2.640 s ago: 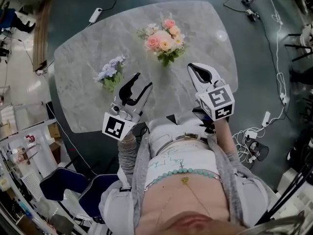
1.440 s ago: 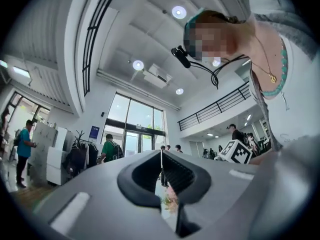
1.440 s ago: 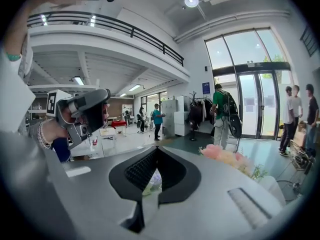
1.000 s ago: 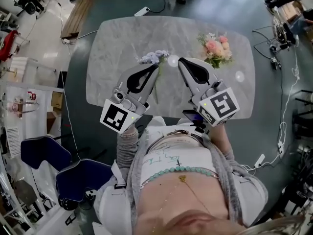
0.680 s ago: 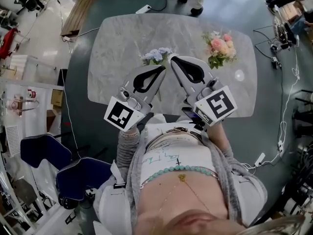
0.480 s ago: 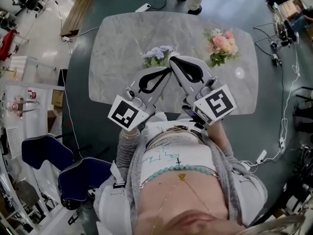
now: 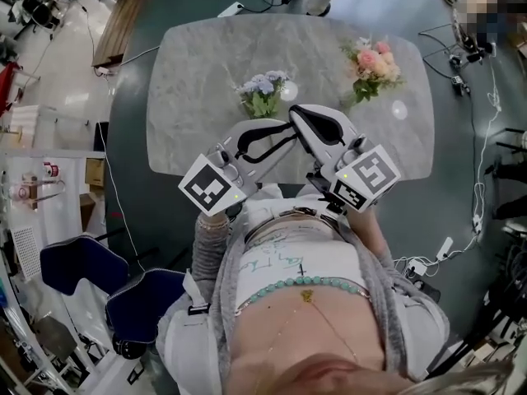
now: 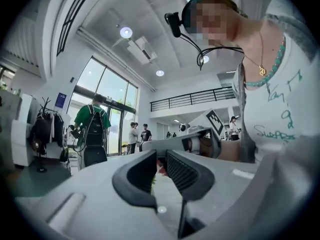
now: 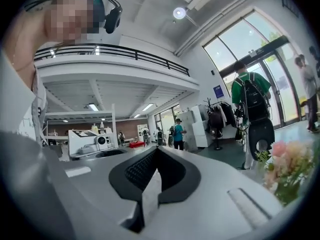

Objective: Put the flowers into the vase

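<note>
Left hand-held gripper [image 7: 284,128] [image 8: 161,165] hangs over the near part of the desk [image 7: 189,72], pointing level toward the desk's right edge. Its jaws stand a narrow slit apart, released, with nothing between them. Only a scrap of red and green shows far beyond the slit, too small to name. Right hand-held gripper [image 7: 296,112] [image 9: 154,156] sits just beside it, also over the near part of the desk, with its tip close to the left one's. It is clenched, its ribbed pads together on nothing. Lavender flowers [image 7: 262,89] stand near the middle of the desk, just beyond both tips and touched by neither. Pink flowers [image 7: 372,62] [image 9: 287,171] stand well apart from the lavender bunch, toward the far right corner of the desk. In the right gripper view they appear blurred at the right side, above green leaves.
</note>
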A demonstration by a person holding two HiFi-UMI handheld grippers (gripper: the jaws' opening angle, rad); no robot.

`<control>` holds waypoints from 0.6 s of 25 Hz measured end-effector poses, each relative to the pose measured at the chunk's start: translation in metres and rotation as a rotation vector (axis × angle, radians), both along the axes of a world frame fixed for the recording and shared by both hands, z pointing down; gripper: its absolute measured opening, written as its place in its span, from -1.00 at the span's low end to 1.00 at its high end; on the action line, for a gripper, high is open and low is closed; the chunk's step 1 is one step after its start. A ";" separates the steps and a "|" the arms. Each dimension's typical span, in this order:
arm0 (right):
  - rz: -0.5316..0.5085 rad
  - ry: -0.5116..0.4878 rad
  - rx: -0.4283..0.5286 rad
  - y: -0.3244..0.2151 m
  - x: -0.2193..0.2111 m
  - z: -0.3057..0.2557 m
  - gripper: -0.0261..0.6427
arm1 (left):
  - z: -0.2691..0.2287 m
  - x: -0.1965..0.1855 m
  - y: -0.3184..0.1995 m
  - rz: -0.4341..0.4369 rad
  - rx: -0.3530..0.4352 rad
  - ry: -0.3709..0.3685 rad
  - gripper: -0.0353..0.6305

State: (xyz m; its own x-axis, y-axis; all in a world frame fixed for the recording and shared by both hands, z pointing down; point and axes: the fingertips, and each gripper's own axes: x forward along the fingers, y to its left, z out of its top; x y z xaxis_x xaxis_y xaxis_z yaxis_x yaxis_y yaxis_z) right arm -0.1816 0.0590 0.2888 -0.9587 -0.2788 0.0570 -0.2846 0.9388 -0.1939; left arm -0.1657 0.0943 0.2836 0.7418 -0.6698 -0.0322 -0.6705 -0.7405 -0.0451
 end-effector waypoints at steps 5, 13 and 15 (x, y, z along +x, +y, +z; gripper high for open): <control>0.017 -0.015 -0.021 -0.001 0.005 0.002 -0.85 | 0.000 0.002 0.000 -0.002 0.020 0.082 -0.70; 0.090 0.016 0.011 -0.017 0.014 0.013 -0.84 | 0.015 0.000 -0.014 -0.063 0.008 0.115 -0.79; 0.129 0.021 0.002 -0.029 0.022 0.016 -0.84 | 0.028 -0.013 -0.023 -0.121 -0.025 0.112 -0.77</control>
State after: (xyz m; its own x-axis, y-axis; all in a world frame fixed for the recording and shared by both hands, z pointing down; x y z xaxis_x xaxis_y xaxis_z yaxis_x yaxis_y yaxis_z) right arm -0.1600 0.0302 0.3052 -0.9136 -0.3994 0.0756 -0.4065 0.8948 -0.1847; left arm -0.1783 0.0711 0.3117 0.6485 -0.7557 -0.0918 -0.7547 -0.6540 0.0525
